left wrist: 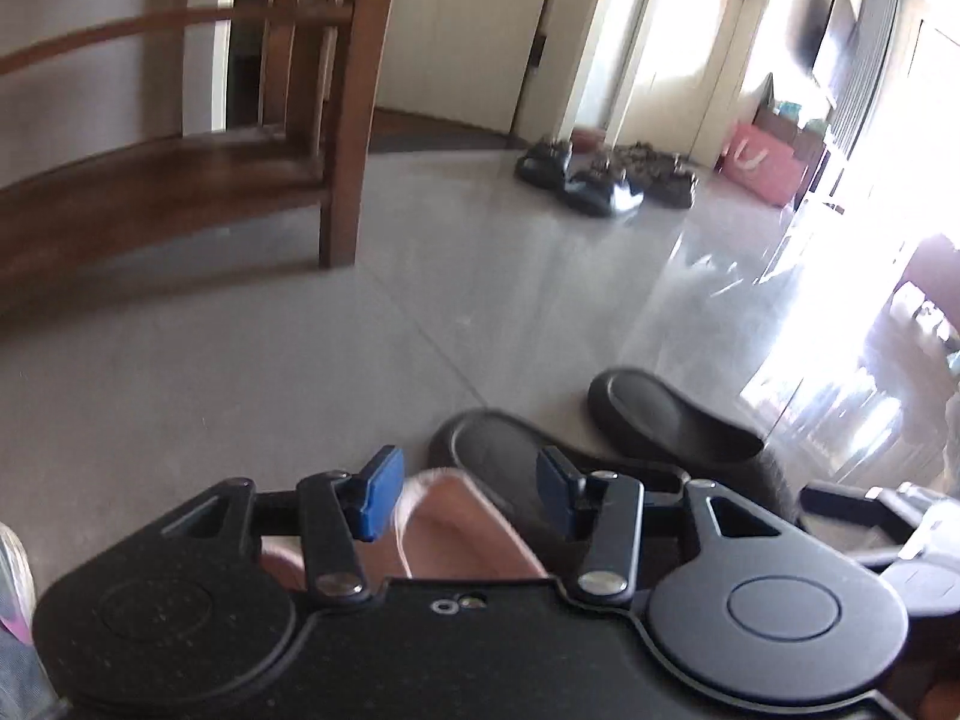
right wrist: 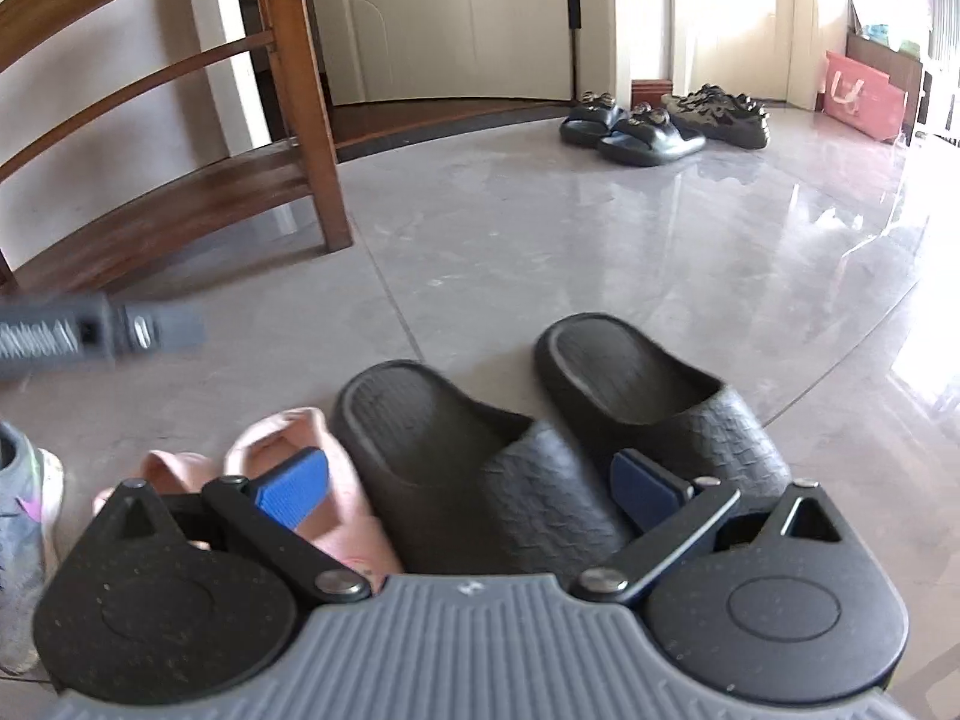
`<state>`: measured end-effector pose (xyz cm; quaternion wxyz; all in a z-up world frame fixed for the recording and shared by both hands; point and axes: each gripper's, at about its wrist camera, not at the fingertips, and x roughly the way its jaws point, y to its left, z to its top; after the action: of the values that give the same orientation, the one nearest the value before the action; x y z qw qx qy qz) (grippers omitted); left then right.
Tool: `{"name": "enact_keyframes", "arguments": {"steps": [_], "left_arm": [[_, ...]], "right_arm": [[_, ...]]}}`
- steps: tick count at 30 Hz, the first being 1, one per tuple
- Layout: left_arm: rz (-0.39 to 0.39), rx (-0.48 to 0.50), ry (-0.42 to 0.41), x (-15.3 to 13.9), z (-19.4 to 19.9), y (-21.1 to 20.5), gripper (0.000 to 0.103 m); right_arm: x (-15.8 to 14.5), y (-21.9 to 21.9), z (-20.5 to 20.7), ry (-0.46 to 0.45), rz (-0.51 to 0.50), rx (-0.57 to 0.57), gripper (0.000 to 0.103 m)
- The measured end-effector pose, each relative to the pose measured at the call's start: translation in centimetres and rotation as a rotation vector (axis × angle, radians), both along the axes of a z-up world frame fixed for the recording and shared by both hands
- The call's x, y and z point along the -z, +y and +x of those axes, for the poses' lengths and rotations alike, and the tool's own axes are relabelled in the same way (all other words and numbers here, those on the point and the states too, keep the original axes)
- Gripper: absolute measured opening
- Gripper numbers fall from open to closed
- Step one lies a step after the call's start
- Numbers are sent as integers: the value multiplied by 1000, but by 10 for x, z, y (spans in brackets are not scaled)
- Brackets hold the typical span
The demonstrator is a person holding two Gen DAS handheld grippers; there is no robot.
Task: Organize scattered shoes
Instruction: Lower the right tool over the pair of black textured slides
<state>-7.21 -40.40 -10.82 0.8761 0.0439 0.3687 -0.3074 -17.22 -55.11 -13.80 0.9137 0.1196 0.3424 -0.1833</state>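
Right now both grippers hang low over a cluster of footwear on the grey tiled floor [right wrist: 540,252]. Seen from the right wrist, the right gripper [right wrist: 474,489] has its blue pads spread wide with nothing between them, poised above the nearer of two black slides [right wrist: 480,480], whose partner [right wrist: 654,396] lies just beside it, toes pointing the same way. A pink slipper [right wrist: 300,480] sits to the left of that pair, and a grey sneaker [right wrist: 24,540] shows at the frame's edge. From the left wrist, the left gripper [left wrist: 468,495] also stands parted and empty, hovering over the pink slipper [left wrist: 456,534]. Further off, near the doorway, dark sandals [right wrist: 630,126] and dark sneakers [right wrist: 720,111] rest in a loose group, while a wooden rack [right wrist: 198,198] stands to the left with its low shelf bare in view. Judging by this, the step concerns the near cluster: either a pick is coming or a placement has just ended, and the pictures fit both. Any grasp would want the pads lowered around a strap or sidewall.
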Motion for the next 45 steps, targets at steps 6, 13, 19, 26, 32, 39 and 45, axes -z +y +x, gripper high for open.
{"name": "enact_keyframes", "arguments": {"steps": [6,13,19,26,32,39,45], "left_arm": [[23,-45,-25,11,0,-7,48],[34,-154,-33,18,-12,-14,49],[76,-148,-13,30,-21,-7,49],[86,-121,-33,28,-31,1,49],[76,-104,-9,29,-36,3,50],[43,-90,-15,25,-32,-6,50],[44,-84,-3,30,-30,-9,50]], "right_arm": [[6,-27,2,16,28,9,99],[9,-48,8,11,41,32,99],[12,-60,15,10,52,37,99],[12,-55,19,12,42,-3,99],[12,-59,14,31,34,-41,71],[15,-79,2,65,28,-95,70],[8,-91,30,104,3,-235,71]]}}
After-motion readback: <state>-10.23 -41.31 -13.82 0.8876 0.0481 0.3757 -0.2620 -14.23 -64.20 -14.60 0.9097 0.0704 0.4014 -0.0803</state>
